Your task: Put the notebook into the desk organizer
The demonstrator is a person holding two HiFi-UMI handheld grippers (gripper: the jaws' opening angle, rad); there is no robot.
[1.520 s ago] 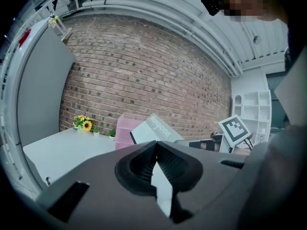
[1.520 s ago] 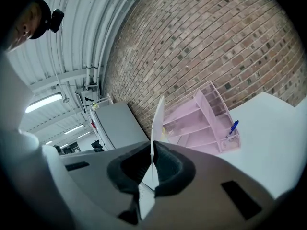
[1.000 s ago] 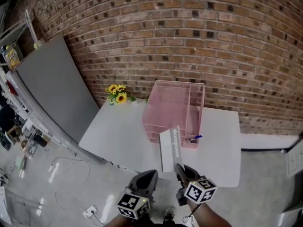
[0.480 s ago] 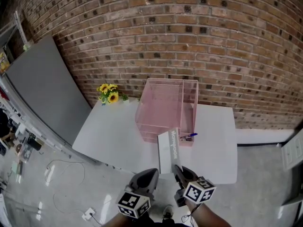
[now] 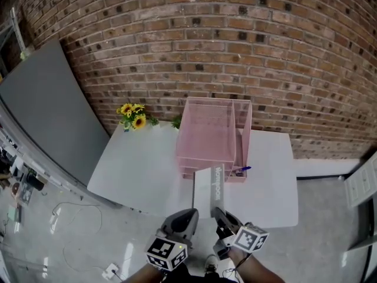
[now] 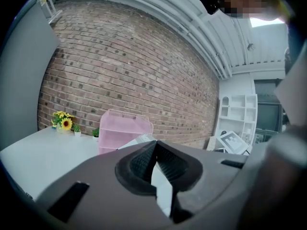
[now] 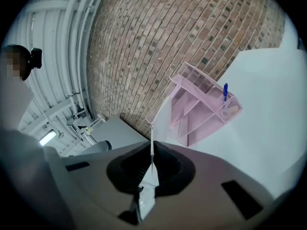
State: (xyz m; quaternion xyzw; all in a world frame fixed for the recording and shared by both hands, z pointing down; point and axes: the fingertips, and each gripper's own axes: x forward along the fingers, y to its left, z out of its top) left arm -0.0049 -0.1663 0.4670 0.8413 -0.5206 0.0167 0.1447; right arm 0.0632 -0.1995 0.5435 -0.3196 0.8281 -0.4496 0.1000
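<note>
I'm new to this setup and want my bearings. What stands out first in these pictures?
A pink organizer stands at the back of a white table, against a red brick wall. Just in front of it, the right gripper is shut on the near edge of a pale notebook that reaches toward it. Small yellow sunflowers sit at the table's back left corner.
</note>
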